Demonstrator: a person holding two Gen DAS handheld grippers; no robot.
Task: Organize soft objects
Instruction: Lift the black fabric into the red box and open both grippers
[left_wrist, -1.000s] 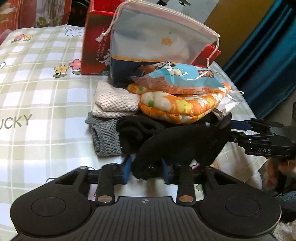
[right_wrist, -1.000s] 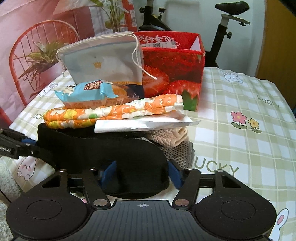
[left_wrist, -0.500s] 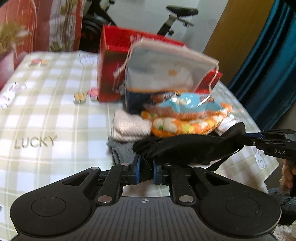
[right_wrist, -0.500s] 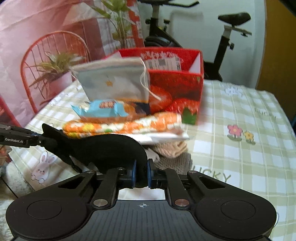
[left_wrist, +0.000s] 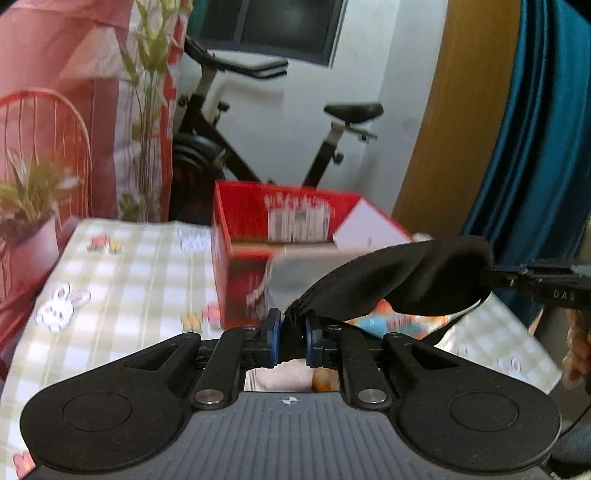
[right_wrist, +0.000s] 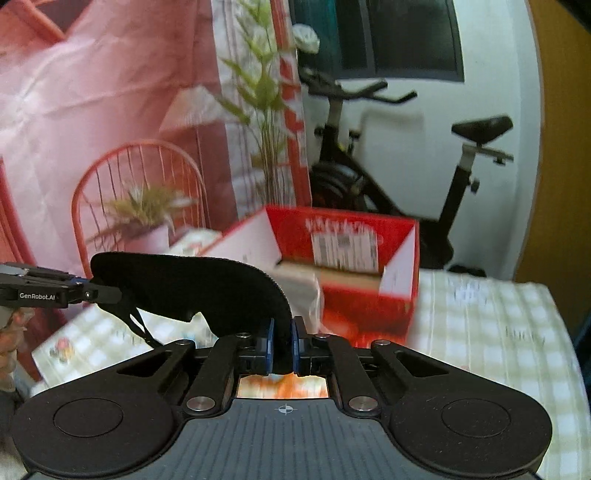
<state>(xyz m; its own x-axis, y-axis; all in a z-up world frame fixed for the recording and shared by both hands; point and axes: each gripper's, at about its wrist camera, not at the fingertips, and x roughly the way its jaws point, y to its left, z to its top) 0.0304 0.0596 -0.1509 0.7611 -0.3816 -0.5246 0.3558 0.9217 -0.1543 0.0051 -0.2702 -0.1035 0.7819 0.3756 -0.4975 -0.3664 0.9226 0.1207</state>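
Checked tablecloth with rabbit and flower prints covers the table (left_wrist: 122, 269) in the left wrist view; an exercise bike (left_wrist: 258, 122) stands behind against a white wall, a teal curtain (left_wrist: 535, 147) hangs at the right, and a potted plant (left_wrist: 29, 199) sits at the left edge. Open red box (left_wrist: 273, 221) stands on the table at its far side. Left tongs (left_wrist: 290, 338) are clenched on one end of a black eye mask (left_wrist: 399, 280), the blue pads pinching the fabric; the mask spans up and rightward, clear of the table, to the right tongs (left_wrist: 496, 275), which grip its other end. Its strap hangs loose below. Orange and blue soft items beneath the mask are blurred. Right wrist view: pink backdrop (right_wrist: 92, 92), red wire chair (right_wrist: 136, 177) and the same bike (right_wrist: 406, 166) behind. Right tongs (right_wrist: 282, 345) are shut tight on the black eye mask (right_wrist: 192, 288), which runs left to the left tongs (right_wrist: 94, 293), also gripping it. The red box (right_wrist: 354, 266) stands just behind the mask, on the table (right_wrist: 498, 332).
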